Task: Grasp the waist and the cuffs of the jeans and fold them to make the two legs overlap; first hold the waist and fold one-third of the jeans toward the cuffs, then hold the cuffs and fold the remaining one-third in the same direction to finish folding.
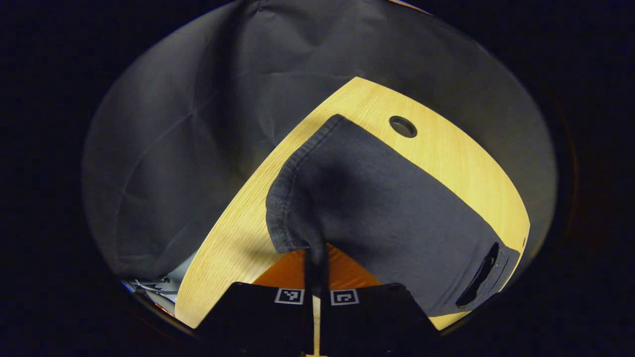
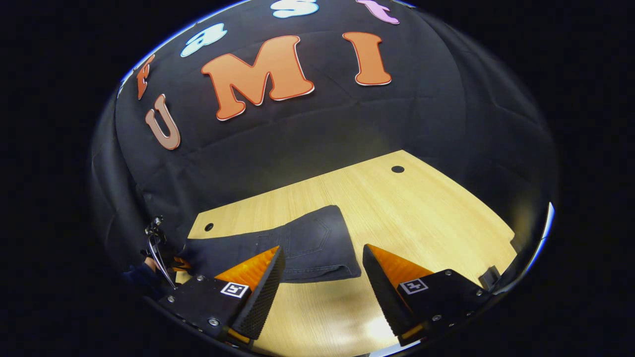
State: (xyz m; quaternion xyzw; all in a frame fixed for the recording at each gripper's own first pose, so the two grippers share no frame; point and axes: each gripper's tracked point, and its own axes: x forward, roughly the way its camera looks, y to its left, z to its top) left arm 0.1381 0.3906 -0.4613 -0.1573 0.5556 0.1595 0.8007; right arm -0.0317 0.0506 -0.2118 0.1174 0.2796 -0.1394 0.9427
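Dark grey jeans (image 1: 387, 213) lie folded lengthwise on the wooden table (image 1: 446, 148). In the left gripper view, my left gripper (image 1: 316, 263) is shut on a pinch of the stitched cuff end, which is lifted a little off the wood; a pocket opening (image 1: 478, 277) shows at the far end. In the right gripper view the jeans (image 2: 307, 248) lie flat, a back pocket (image 2: 310, 237) facing up. My right gripper (image 2: 322, 250) hovers open just short of the near edge of the waist end, nothing between its fingers. The left gripper (image 2: 171, 263) sits at the jeans' far left end.
The table has round cable holes (image 1: 403, 127) (image 2: 397, 169) (image 2: 209, 227). Black cloth walls close in behind the table. Bare wood (image 2: 421, 208) stretches to the right of the jeans, and the table's corner lies at the right (image 2: 513, 238).
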